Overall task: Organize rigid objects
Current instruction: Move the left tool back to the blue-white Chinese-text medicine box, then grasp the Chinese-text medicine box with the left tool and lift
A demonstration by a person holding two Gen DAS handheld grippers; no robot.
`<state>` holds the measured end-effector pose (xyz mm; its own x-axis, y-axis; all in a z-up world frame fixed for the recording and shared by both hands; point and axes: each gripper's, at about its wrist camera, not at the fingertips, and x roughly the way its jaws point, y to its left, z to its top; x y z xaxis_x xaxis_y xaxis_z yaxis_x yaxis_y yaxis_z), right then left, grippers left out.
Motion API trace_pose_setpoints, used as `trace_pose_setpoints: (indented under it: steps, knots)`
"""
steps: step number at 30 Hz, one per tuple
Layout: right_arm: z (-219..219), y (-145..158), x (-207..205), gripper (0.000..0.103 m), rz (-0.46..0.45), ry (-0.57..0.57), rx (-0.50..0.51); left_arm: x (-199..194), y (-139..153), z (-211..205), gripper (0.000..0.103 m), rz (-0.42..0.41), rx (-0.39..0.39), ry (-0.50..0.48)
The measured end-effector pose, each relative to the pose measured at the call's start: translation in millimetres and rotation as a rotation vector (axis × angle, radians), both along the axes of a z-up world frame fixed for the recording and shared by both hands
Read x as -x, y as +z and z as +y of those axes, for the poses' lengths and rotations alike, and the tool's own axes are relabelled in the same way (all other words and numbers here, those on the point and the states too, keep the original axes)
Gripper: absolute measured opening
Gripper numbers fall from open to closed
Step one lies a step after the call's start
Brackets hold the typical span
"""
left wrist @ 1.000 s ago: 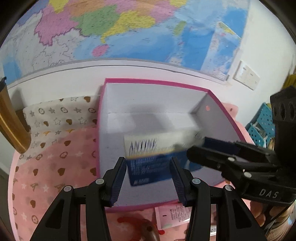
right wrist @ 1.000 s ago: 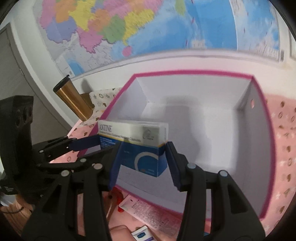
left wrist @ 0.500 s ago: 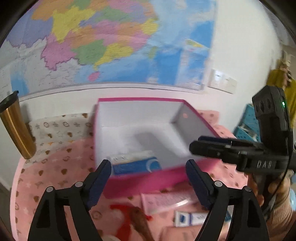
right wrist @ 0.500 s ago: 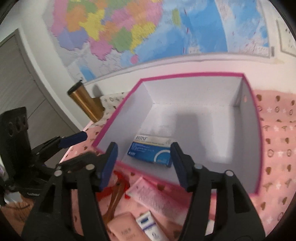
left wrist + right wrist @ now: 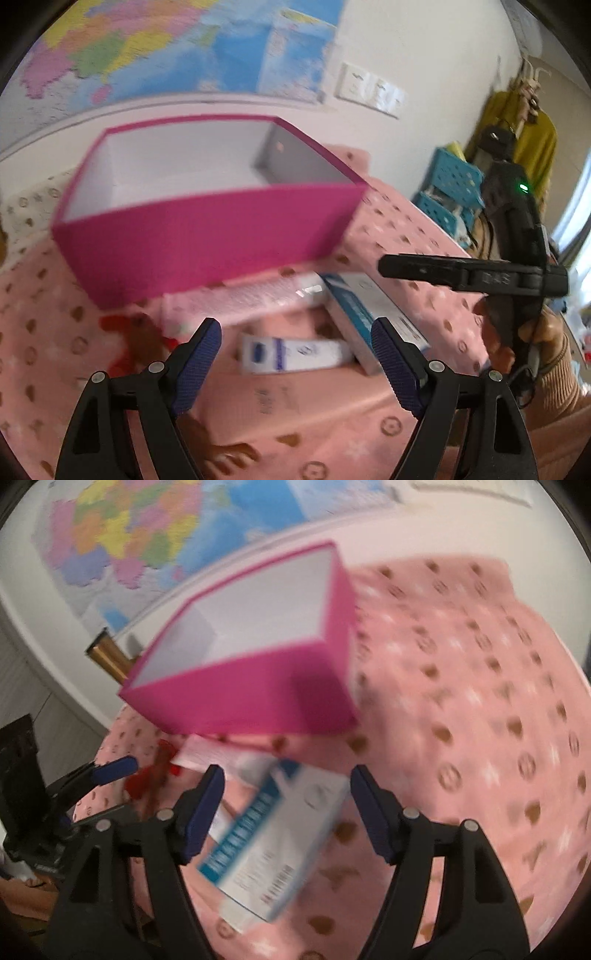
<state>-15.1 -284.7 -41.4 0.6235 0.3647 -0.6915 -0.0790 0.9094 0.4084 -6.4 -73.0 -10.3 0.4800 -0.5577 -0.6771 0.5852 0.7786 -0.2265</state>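
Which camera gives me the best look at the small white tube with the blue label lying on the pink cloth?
The left wrist view: the small white tube lies whole in the middle of the picture. In the right wrist view I cannot pick it out, where the blue and white box fills that area.

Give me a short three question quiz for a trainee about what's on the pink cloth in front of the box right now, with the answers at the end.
1. True or false: the pink box sits on a patterned pink cloth.
2. Multiple choice: what lies between the fingers of the right gripper? A) a gold tumbler B) a white and blue carton C) nothing
3. Short answer: in the left wrist view, what small thing lies in front of the left gripper?

Key
1. True.
2. B, the white and blue carton, lying on the cloth; the jaws are opening and the pads do not touch it.
3. A small white tube with a blue label, lying on its side.
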Motion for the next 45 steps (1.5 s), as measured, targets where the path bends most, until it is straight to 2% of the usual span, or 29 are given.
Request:
trace_pose_setpoints:
  steps: [5, 10, 15, 22, 26, 31, 36, 40, 42, 45]
  knots:
    - [-15, -22, 4, 0.072, 0.052, -0.035, -0.044, 17, -7, -22, 0.083, 0.000, -0.036, -0.085]
    - [-17, -25, 2, 0.072, 0.042, -0.032, -0.043, 28, -14, -38, 0.080, -0.020, -0.100, -0.133]
    - [-12, -28, -13, 0.072, 0.039, -0.005, -0.024, 24, -21, -41, 0.074, -0.001, -0.140, -0.118]
    - [-12, -35, -36, 0.072, 0.051, 0.031, -0.034, 10, -27, -31, 0.064, 0.036, -0.172, -0.043]
    - [-13, -41, -45, 0.072, 0.080, 0.048, -0.046, -1, -29, -22, 0.063, 0.068, -0.162, 0.009]
    - [-8, -45, -36, 0.072, 0.103, 0.071, -0.023, -20, -29, -8, 0.061, 0.113, -0.136, 0.091]
    - [-8, -43, -16, 0.072, 0.119, 0.078, -0.088, -37, -26, 11, 0.056, 0.144, -0.104, 0.160]
    - [-2, -34, -4, 0.072, 0.081, 0.092, -0.071, -28, -19, 18, 0.056, 0.131, -0.060, 0.102]
    - [-6, -33, -6, 0.072, 0.065, 0.071, -0.053, -24, -16, 5, 0.056, 0.128, -0.053, 0.058]
    - [-9, -40, -15, 0.071, 0.089, 0.066, -0.078, -21, -17, -5, 0.049, 0.151, -0.031, -0.008]
